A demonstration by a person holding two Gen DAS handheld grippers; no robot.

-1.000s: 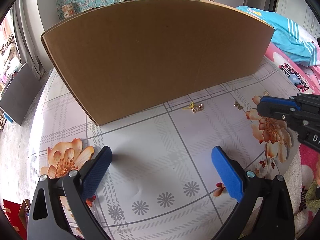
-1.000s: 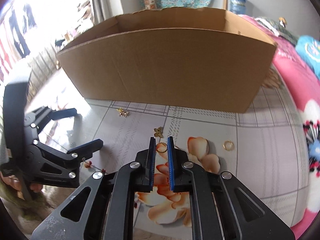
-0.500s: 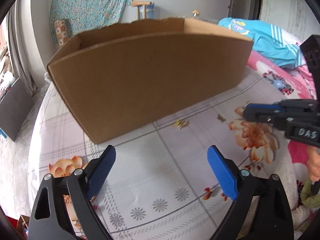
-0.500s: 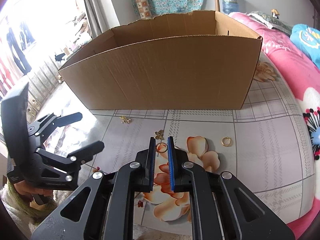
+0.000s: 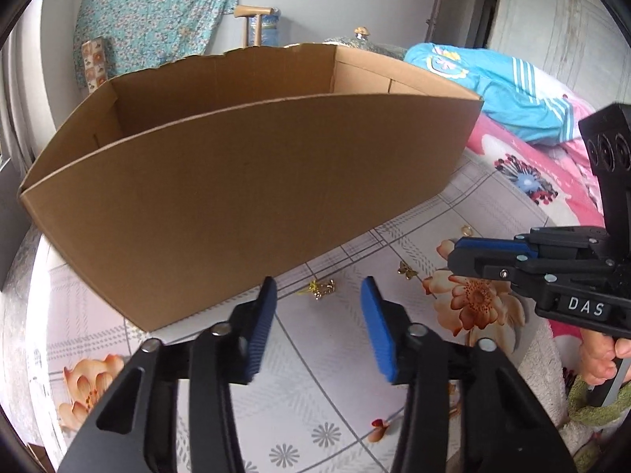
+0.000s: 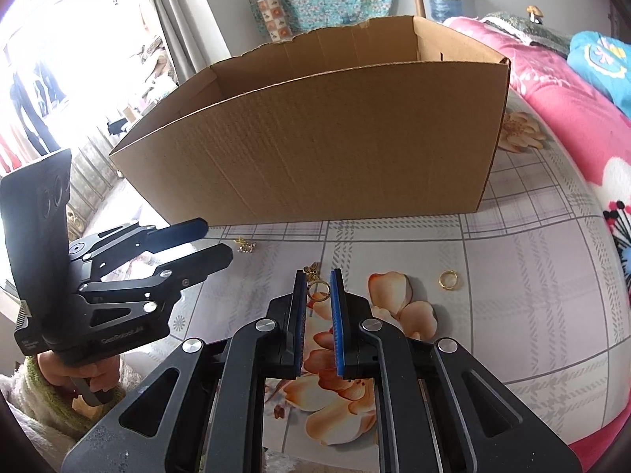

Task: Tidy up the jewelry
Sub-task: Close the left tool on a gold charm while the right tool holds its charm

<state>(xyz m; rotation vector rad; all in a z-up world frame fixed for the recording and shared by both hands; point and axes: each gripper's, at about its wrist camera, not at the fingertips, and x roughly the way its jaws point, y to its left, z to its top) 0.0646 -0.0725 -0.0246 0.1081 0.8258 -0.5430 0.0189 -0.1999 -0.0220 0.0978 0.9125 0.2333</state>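
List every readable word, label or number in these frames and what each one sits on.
"DAS": white letters on a small black plate on the body of the right gripper, left wrist view.
Embossed lettering on the side of the left gripper, right wrist view: starts like "Gen", the rest too faint to read.
The cardboard box shows no print.

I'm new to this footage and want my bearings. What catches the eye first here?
A big open cardboard box fills the middle of the flowered tablecloth. In front of it lie small gold pieces: a ring at the right and a charm cluster ahead of the closing left tongs. The right tongs are shut on a gold ring.
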